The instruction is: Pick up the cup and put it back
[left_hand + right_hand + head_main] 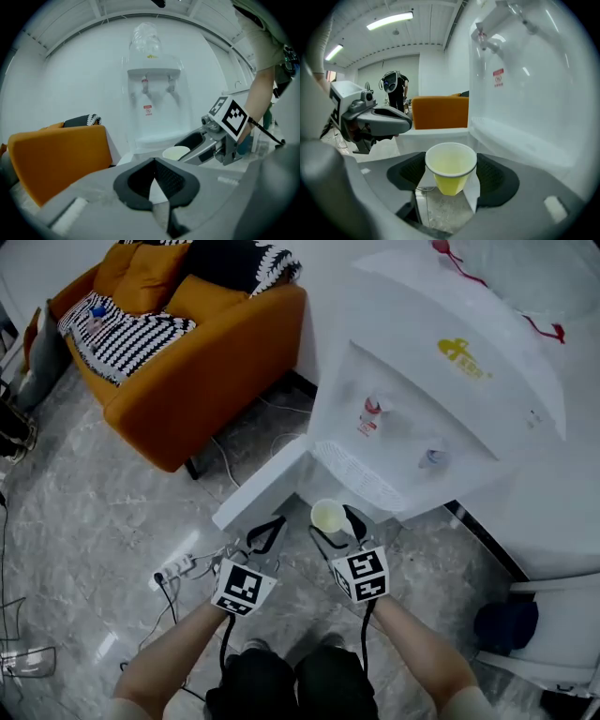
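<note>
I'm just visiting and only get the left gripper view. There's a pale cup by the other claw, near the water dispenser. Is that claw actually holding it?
Observer: Yes. In the right gripper view the right claw squeezes the cup from both sides, and it hangs clear of the floor.
Operator: Anything inside it?
Observer: Its inside looks pale yellow; I see no liquid.
Operator: What's on the floor?
Observer: The head view shows a white power strip lying there.
</note>
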{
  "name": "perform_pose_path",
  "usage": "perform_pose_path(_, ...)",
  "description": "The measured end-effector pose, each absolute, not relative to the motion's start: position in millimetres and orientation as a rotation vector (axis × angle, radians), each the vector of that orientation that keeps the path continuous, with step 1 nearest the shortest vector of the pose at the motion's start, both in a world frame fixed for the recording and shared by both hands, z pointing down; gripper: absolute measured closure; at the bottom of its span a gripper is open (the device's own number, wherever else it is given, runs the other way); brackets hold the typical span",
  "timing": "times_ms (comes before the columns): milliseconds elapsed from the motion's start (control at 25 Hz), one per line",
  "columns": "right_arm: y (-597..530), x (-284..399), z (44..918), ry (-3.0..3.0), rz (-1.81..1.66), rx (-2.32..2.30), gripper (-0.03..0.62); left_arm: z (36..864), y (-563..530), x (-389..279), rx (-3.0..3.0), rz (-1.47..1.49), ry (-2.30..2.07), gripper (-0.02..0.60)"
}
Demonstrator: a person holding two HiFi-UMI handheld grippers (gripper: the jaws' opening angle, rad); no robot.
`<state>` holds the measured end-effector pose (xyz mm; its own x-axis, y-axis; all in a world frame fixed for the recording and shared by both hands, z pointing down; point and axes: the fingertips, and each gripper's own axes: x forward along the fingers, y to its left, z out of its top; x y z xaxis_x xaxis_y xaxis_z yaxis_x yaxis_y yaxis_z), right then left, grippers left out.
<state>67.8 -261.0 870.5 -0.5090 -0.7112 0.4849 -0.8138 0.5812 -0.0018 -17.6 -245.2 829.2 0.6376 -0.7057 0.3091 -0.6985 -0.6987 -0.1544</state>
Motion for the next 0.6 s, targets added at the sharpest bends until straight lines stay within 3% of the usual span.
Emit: perform_pose_path(600, -193, 66, 600, -2.38, 0.352, 1.229, 0.25, 599, -165, -57, -2.743, -0.566, 1.249, 0.58)
